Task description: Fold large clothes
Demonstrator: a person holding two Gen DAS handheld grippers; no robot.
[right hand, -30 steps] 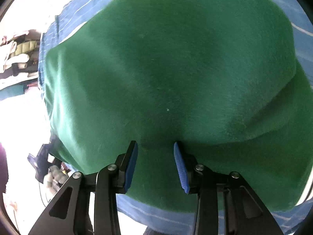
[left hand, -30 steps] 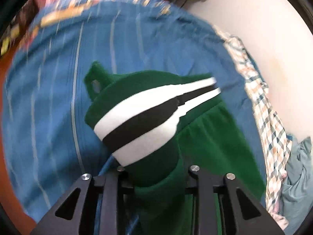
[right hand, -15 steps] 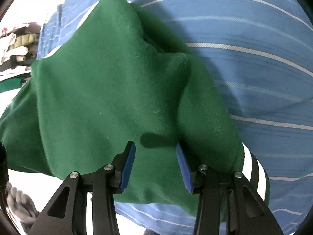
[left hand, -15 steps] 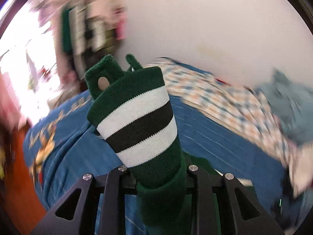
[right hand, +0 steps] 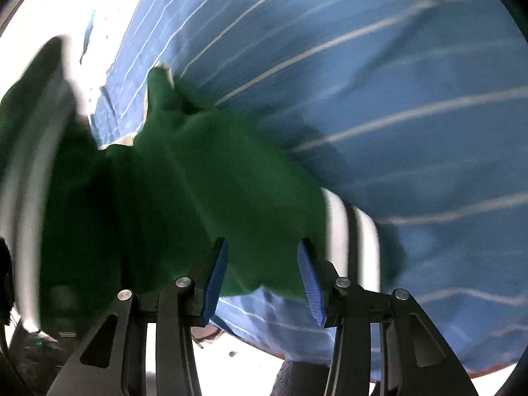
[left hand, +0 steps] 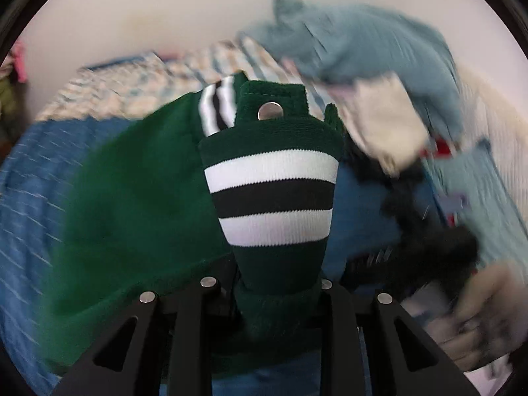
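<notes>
Left wrist view: blue striped bedsheet (left hand: 29, 178), pale wall behind, clothes pile (left hand: 363, 49) at far edge. Left gripper (left hand: 267, 290) clamped on green jacket (left hand: 138, 211) cuff. Right gripper (right hand: 262, 277) jaws apart, over jacket near bed edge, not gripping.

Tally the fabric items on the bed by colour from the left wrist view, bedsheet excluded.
Green: 1, the green jacket, striped cuff in the left gripper
Checked: 1, the plaid garment
Grey-blue: 1, the teal garment
Cream: 1, the pale cloth
Total: 4

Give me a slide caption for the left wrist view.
Left hand-held gripper clamps green jacket's striped cuff above the blue bedsheet.
</notes>
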